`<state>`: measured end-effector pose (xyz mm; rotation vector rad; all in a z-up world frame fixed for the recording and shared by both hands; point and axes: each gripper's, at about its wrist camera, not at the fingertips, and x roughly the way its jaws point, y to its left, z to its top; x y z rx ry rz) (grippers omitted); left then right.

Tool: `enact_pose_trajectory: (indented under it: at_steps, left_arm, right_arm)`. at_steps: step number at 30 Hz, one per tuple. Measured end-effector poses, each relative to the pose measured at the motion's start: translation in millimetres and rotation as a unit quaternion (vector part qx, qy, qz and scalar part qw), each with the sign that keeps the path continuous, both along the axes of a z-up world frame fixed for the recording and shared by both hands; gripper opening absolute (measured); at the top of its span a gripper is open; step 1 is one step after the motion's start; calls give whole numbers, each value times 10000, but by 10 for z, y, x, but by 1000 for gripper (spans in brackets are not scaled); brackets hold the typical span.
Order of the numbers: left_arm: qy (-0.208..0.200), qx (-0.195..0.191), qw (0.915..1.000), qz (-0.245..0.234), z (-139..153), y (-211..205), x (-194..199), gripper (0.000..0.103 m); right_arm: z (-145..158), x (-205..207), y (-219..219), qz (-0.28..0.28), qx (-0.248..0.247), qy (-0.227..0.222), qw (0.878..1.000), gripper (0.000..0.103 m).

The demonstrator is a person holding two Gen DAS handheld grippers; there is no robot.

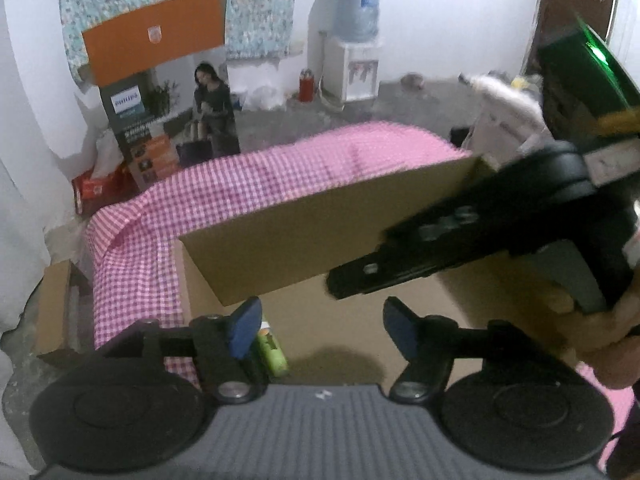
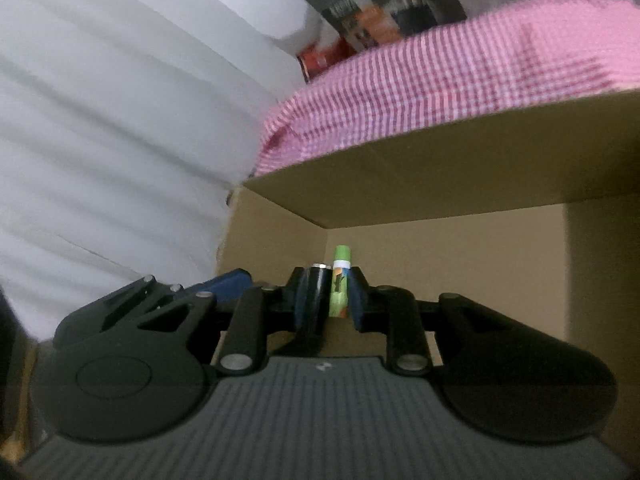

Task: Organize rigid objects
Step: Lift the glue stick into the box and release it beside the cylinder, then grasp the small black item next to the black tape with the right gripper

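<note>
A black cylinder is gripped by the right claw over the cardboard box, a green tube just beyond. The left claw is spread, empty.

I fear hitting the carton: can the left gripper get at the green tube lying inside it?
Probably yes. The left gripper is open, and the green tube lies uncovered beside its finger; the carton flap stands farther back.
</note>
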<state>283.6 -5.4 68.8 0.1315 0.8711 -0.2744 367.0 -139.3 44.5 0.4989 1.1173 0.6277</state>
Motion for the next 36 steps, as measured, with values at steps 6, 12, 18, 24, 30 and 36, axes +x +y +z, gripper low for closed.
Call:
enact_pose_trajectory:
  at_steps: [6, 12, 18, 24, 30, 36]
  left_arm:
    - [-583, -289, 9978, -141, 424, 34, -589, 83]
    - [-930, -552, 9935, -356, 563, -18, -1250, 92]
    - [-824, -759, 9923, -531, 329, -187, -1767, 93]
    - [-536, -638, 9940, -714, -164, -449, -2097, 93]
    - [-373, 87, 9949, -936, -681, -737, -2272, 93]
    - [-460, 673, 9902, -1137, -957, -891, -2295, 90]
  right_arm:
    - [472, -679, -477, -192, 257, -705, 9970, 24]
    - [709, -1583, -972, -393, 423, -1337, 9893, 28]
    - [404, -2342, -1224, -558, 398, -1363, 9883, 29]
    - [-175, -2679, -1139, -621, 312, -933, 9932, 30]
    - [-574, -2846, -967, -570, 36, -598, 9966, 30]
    - [-763, -2831, -779, -483, -438, -635, 9959, 30]
